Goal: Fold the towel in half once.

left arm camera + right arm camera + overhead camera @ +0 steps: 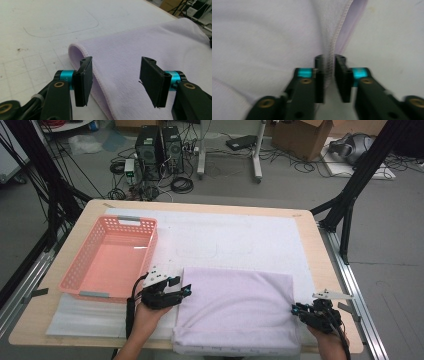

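Lilac towel, folded, lower centre of high view: mid-fold step. Right gripper pinches its hem (blurry, grip looks firm). Left gripper gapes over the fold edge, unclamped. Next: left clamps, then lift together.

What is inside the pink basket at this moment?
The pink basket looks empty: in the high view its bare pink floor shows. A narrow strip behind its near wall is hidden. The folded lilac towel lies outside it, on the white mat.
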Available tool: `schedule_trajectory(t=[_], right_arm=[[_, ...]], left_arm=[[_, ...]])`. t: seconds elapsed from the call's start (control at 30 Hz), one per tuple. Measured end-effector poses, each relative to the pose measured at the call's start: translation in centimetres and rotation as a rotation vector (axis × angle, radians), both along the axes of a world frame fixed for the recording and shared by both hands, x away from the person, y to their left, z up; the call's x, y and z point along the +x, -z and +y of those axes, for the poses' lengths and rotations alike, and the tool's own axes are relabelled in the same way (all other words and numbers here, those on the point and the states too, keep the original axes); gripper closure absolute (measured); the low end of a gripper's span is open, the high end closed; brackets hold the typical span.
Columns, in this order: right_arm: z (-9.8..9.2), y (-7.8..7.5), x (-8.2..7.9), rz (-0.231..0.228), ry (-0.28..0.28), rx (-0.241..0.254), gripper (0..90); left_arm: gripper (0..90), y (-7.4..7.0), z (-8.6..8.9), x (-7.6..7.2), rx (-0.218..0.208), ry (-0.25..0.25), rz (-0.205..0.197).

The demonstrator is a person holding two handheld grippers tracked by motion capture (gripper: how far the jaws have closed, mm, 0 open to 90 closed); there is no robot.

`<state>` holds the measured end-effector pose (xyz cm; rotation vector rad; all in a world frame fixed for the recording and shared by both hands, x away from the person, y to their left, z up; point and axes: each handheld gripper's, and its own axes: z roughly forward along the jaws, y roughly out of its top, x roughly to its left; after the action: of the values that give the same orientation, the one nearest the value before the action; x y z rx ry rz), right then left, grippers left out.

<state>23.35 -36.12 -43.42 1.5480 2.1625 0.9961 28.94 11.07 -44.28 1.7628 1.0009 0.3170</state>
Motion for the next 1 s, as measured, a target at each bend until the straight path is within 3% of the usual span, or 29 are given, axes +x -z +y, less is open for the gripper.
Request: schedule_trajectory(t=[0.07,0.17,0.2,0.27,0.4,0.5,0.7,0.87,0.97,1.0], right_arm=[[-0.2,-0.3,0.6,-0.046,0.022,0.021,58.8],[-0.6,-0.7,1.8,-0.117,0.049,0.047,54.0],[-0.6,-0.7,2.2,-0.131,0.053,0.042,52.7],[-0.5,-0.4,3.3,-0.128,0.058,0.031,49.5],[-0.2,0.5,5.3,-0.102,0.06,0.032,46.7],[0.2,1.1,6.4,-0.094,0.049,0.006,44.1],[0.7,1.3,6.6,-0.097,0.031,-0.042,42.3],[0.5,1.3,6.0,-0.102,0.022,-0.029,43.2],[0.3,1.3,5.9,-0.094,0.01,-0.011,42.1],[0.4,1.4,5.8,-0.094,0.002,-0.009,40.7]], left_arm=[[43.5,0.1,-0.2,0.9,0.025,-0.01,0.002],[43.4,0.6,-0.4,2.0,0.031,-0.045,-0.001],[43.1,0.8,-0.5,2.3,0.038,-0.059,0.027],[40.0,0.9,-0.5,3.1,0.049,-0.073,0.098],[38.6,0.8,-0.8,4.1,0.096,-0.097,0.101],[38.5,1.0,-0.5,4.6,0.075,-0.122,0.141],[37.4,1.0,-0.8,4.6,0.098,-0.127,0.13],[34.1,0.8,-0.9,4.3,0.131,-0.129,0.086],[33.8,0.9,-1.2,4.7,0.163,-0.163,0.113],[33.6,0.9,-1.3,4.8,0.171,-0.157,0.105]])
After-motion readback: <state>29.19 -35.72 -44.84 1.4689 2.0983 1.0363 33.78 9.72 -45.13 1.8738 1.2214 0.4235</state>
